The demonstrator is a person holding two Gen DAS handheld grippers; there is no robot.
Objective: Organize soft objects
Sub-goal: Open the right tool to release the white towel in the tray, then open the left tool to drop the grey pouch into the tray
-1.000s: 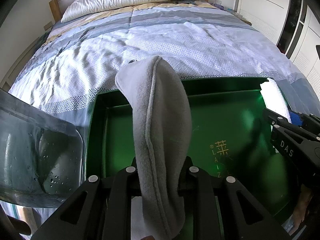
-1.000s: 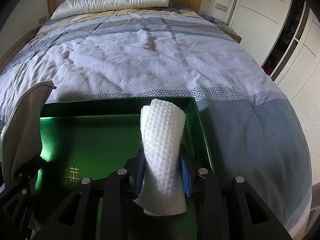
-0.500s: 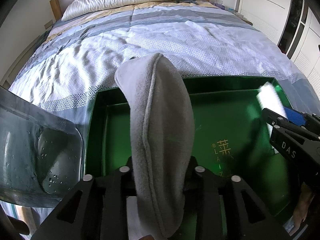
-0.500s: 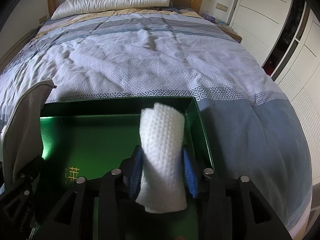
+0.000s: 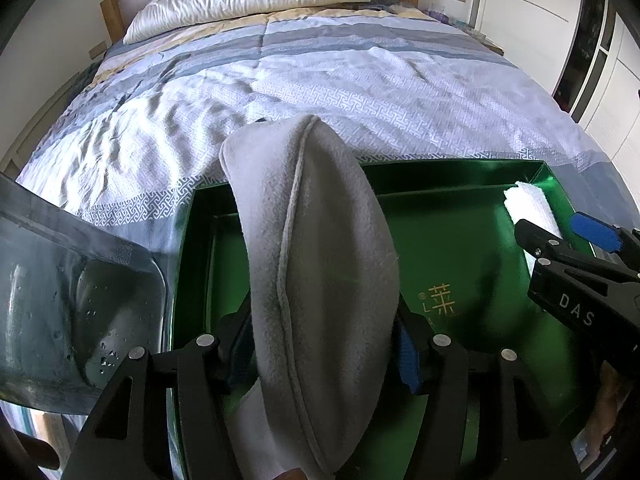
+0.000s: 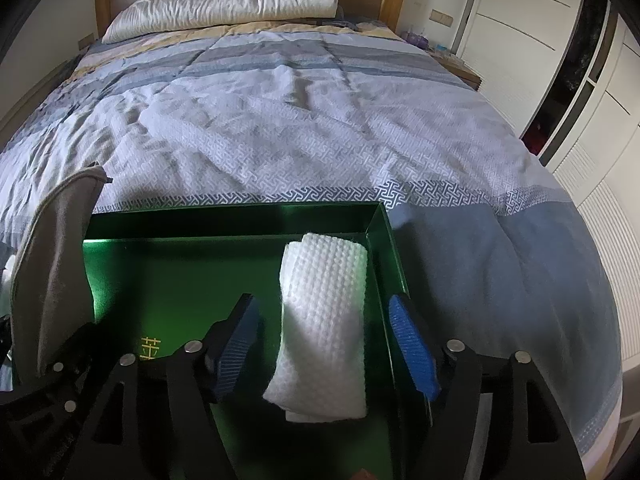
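A green box [image 5: 472,264] [image 6: 192,264] lies on the bed. My left gripper [image 5: 324,344] is shut on a folded grey fleece cloth [image 5: 320,264] and holds it upright over the box's left half; the cloth also shows in the right wrist view [image 6: 52,272]. My right gripper [image 6: 324,332] is open, its blue pads [image 6: 412,344] apart on either side of a rolled white waffle towel [image 6: 324,320]. The towel lies in the box against the right wall, also seen in the left wrist view [image 5: 532,208].
The bed's patterned blue-and-white quilt [image 6: 304,128] stretches ahead to a white pillow [image 6: 224,4] and wooden headboard. A clear plastic container [image 5: 68,316] stands left of the box. White wardrobe doors [image 6: 600,92] line the right side.
My right gripper opened and let go of the white towel, which now lies in the box. My left gripper still holds the grey cloth, its jaws a little wider apart.
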